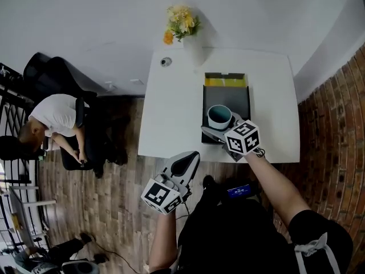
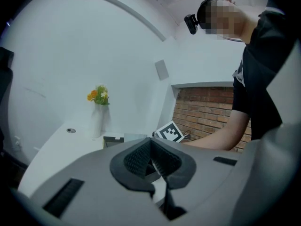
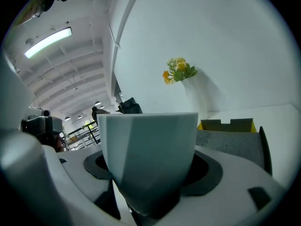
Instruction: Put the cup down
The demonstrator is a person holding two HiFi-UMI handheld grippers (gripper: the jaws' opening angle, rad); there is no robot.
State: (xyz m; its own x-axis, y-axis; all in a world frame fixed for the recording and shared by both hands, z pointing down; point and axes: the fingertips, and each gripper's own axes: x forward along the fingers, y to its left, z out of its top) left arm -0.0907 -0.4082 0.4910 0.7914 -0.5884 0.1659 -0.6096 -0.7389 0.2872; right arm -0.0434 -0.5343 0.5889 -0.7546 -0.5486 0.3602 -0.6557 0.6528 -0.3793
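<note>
Upright teal cup (image 1: 219, 117), perhaps above tray (image 1: 237, 99)

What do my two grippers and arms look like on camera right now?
The left gripper and right gripper are both light grey, wedge-shaped shells that taper to two jaws lined with black textured pads. Each carries a white cube printed with black square markers. The forearms are bare, and a black short sleeve shows on the right arm.

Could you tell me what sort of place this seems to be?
Probably an office or studio: a white table with a flower vase, a seated person nearby, and a brick wall.
</note>
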